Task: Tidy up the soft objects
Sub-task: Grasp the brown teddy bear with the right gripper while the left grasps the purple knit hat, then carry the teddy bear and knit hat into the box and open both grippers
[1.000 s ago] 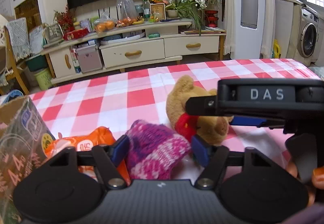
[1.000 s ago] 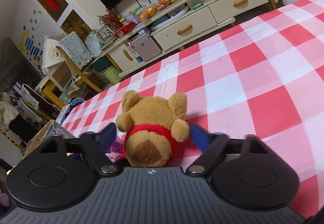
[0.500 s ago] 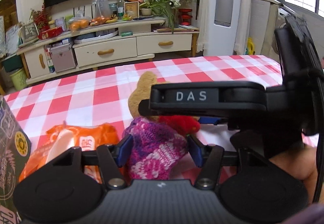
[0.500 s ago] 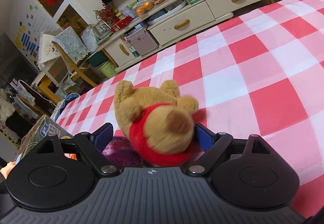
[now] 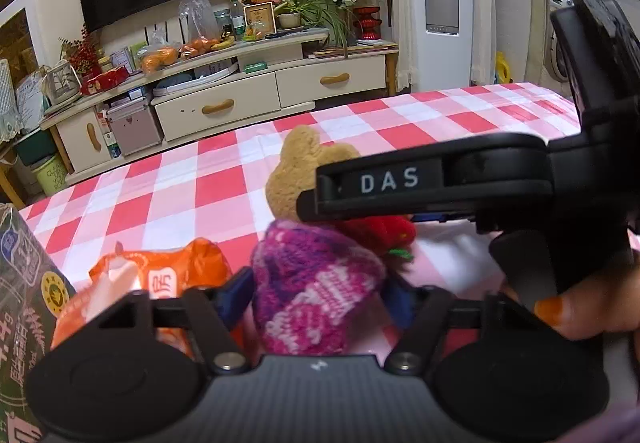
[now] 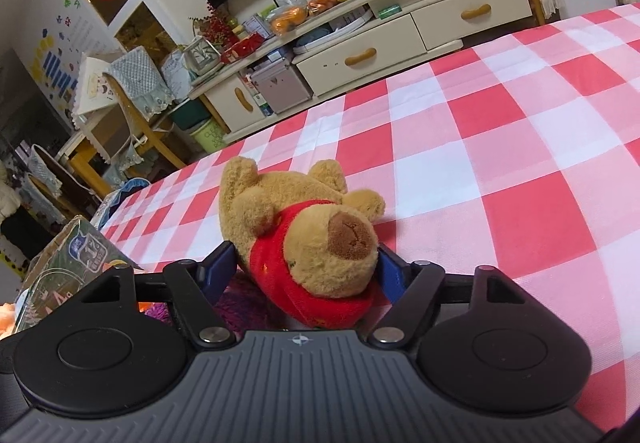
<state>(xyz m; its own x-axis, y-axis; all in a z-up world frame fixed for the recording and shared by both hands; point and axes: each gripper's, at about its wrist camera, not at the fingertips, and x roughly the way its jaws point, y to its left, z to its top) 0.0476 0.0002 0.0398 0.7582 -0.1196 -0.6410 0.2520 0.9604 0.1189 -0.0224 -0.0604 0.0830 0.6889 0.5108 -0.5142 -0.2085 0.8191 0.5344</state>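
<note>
- The left hand-held gripper (image 5: 318, 297) sits about half open around a purple knit piece (image 5: 316, 287). Its blue pads touch both sides of the knit, so it looks held. The jaws are easing open slightly.
- The right hand-held gripper (image 6: 306, 269) is wide, its jaws closing on a bear (image 6: 308, 231) in a red shirt. The bear lies on its back on the table (image 6: 500, 147), head between the pads. The pads are at its sides, but a firm grip I cannot confirm.
- To do this step well, I would let the right jaws close on the head and shirt rather than a loose limb, and squeeze until the plush gives, since soft stuffing slips.
- Keep the left grip steady on the knit, which lies just beside the bear and partly under it in the right view. Lifting one may drag the other.
- An orange packet (image 5: 160, 279) lies just left of the knit, and a printed box (image 5: 24, 283) stands at the far left.
- The two tools are crowded together; the right one crosses the left view.
- Open checked cloth lies ahead and to the right, well clear of the far table edge, so that is the freer way to move.
</note>
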